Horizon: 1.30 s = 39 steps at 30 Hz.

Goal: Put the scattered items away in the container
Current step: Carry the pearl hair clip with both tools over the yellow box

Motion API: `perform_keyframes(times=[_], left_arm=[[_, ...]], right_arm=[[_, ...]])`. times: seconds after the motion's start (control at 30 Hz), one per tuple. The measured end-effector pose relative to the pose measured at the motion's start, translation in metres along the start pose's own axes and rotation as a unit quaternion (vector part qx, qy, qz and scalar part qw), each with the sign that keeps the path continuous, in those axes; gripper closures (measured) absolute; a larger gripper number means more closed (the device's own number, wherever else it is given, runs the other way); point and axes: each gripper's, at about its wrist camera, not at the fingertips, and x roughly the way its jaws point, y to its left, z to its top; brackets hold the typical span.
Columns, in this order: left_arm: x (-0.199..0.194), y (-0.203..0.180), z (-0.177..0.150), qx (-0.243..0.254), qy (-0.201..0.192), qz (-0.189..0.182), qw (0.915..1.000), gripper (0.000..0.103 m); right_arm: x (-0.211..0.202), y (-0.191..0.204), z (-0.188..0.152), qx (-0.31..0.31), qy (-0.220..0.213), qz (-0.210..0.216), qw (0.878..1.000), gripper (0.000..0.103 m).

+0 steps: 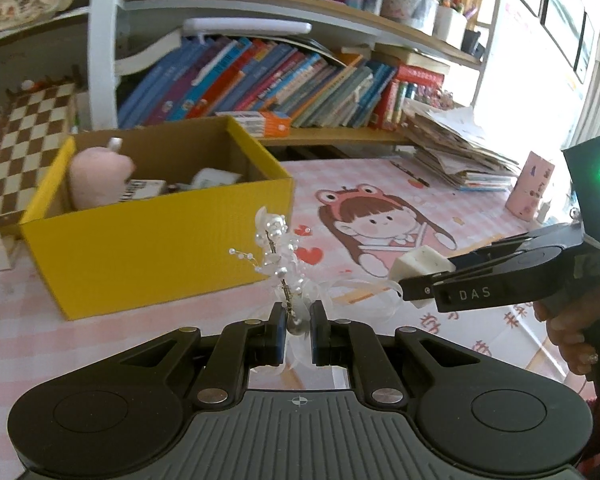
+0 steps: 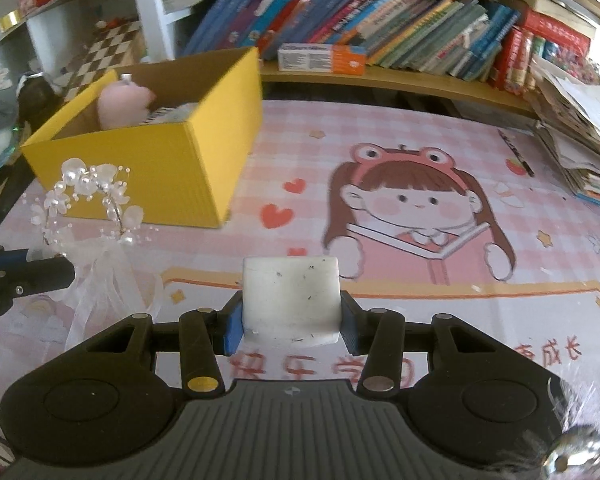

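Note:
My left gripper (image 1: 295, 322) is shut on the wire stem of a pearl-and-ribbon hair ornament (image 1: 278, 256), which stands up above the pink mat; the same ornament (image 2: 96, 200) shows at the left of the right wrist view. My right gripper (image 2: 292, 316) is shut on a white eraser block (image 2: 291, 300), also visible in the left wrist view as the white eraser block (image 1: 420, 262) held at the right. The open yellow box (image 1: 152, 224) (image 2: 204, 152) sits ahead and left of both grippers, with a pink plush toy (image 1: 96, 178) (image 2: 122, 104) and small items inside.
A pink cartoon desk mat (image 2: 400, 208) covers the table. A shelf of books (image 1: 284, 80) runs behind the box. A stack of papers (image 1: 456, 152) and a pink cup (image 1: 530, 188) stand at the right. A checkered board (image 1: 24, 136) leans at the left.

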Motion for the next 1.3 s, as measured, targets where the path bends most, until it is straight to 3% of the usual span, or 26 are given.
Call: perform_keyframes(times=[0.73,1.07,1.3], left_arm=[[-0.057,0.074,0.024,-0.037,-0.101,0.053,0.9928,0.093],[-0.052,0.092,0.057,-0.028,-0.143,0.067,0.9871,0.093],[-0.037,0.103,0.077,-0.029,-0.150,0.070,0.9859,0.093]], right_arm=[[-0.007,0.086,0.053,-0.068,-0.047,0.062,0.995,0.059],[-0.009,0.099,0.089,-0.090,-0.077,0.069,0.991,0.059],[-0.003,0.102,0.114,-0.100,-0.094,0.067,0.988,0.059]])
